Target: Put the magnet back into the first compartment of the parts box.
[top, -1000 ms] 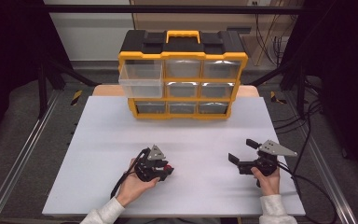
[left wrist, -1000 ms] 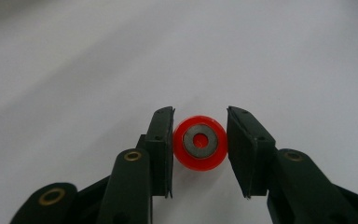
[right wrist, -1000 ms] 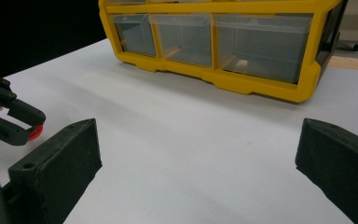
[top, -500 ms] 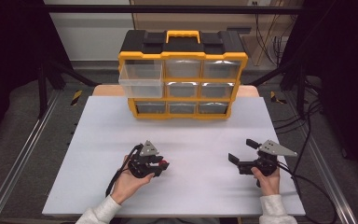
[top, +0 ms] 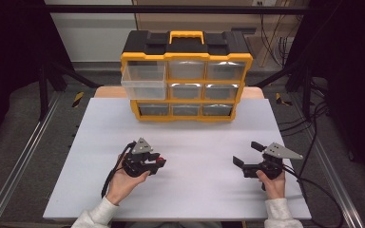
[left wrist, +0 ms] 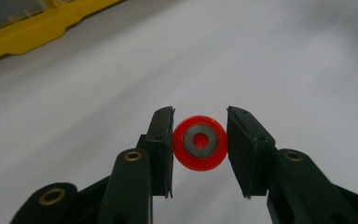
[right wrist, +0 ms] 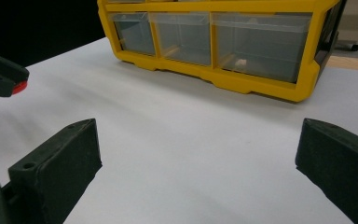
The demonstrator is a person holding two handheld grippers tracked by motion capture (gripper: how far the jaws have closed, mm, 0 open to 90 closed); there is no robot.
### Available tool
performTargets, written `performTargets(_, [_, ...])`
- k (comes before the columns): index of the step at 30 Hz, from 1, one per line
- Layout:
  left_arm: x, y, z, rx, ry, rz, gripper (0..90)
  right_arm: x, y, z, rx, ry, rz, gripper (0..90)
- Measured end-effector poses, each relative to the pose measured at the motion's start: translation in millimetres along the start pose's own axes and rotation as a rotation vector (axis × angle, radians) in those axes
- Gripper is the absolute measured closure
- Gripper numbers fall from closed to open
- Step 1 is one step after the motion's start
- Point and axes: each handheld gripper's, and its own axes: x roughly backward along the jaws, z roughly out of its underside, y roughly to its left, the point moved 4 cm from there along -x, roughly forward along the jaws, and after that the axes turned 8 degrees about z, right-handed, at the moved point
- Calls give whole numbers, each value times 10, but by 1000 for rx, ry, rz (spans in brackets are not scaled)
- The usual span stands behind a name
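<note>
A small red disc [left wrist: 200,161] with a grey ring at its centre sits between the pads of my left gripper [left wrist: 200,112], which is shut on it a little above the white table [top: 195,137]. From above, the left gripper [top: 158,164] is at the front left, held in a hand, with the red disc [top: 161,162] at its tip. At the front right my right gripper [top: 247,153] stands wide open with nothing between its jaws [right wrist: 204,140]. The right gripper view catches the left gripper [right wrist: 0,74] and the disc [right wrist: 21,87] at its left edge.
A yellow and black drawer organizer [top: 186,76] stands at the back of the table, its clear top-left drawer [top: 144,80] pulled out. The organizer's bottom row [right wrist: 214,42] faces the right gripper. Cables [top: 313,185] trail off the right side.
My left gripper has shifted a little to the left and risen slightly, still carrying the red disc. The right gripper has stayed where it was.
</note>
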Motion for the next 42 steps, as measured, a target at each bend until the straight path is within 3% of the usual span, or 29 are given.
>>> performTargets(42, [578,194,-172,11,-101,-48,621,-1,-2,4,3,7,3,4])
